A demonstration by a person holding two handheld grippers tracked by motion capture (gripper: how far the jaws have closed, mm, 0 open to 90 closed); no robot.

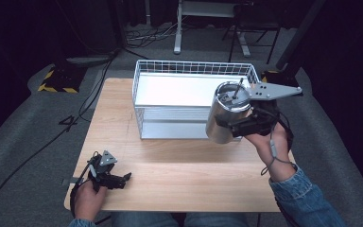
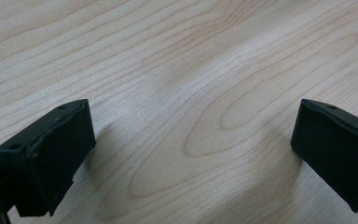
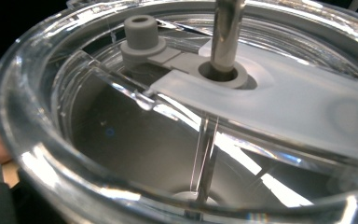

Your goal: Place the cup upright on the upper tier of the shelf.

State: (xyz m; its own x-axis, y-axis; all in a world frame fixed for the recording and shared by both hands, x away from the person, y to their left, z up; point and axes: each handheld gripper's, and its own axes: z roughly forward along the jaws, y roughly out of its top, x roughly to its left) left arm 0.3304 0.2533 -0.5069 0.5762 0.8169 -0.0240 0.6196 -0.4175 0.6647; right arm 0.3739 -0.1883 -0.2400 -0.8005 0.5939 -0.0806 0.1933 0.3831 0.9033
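Steel tumbler (image 1: 227,116) held tilted above the table's (image 1: 170,165) right half, just in front of the wire basket (image 1: 144,90) — right gripper (image 1: 246,124) clamped on its side. Left gripper (image 1: 118,179) rests near the front-left edge, jaws spread wide, empty — bare wood between.

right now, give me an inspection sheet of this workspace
surface: wooden table, bare near the person.
job's things: steel tumbler with clear lid and metal straw, held tilted in front of the wire basket.
clutter: nothing seen.
grippers: right tool shut on the tumbler; left tool open, low over the table's near left corner.
cables: black cable on the floor at left, more cables behind the table.
surroundings: grey carpet, yellow-black striped block, desk legs in the dark background.
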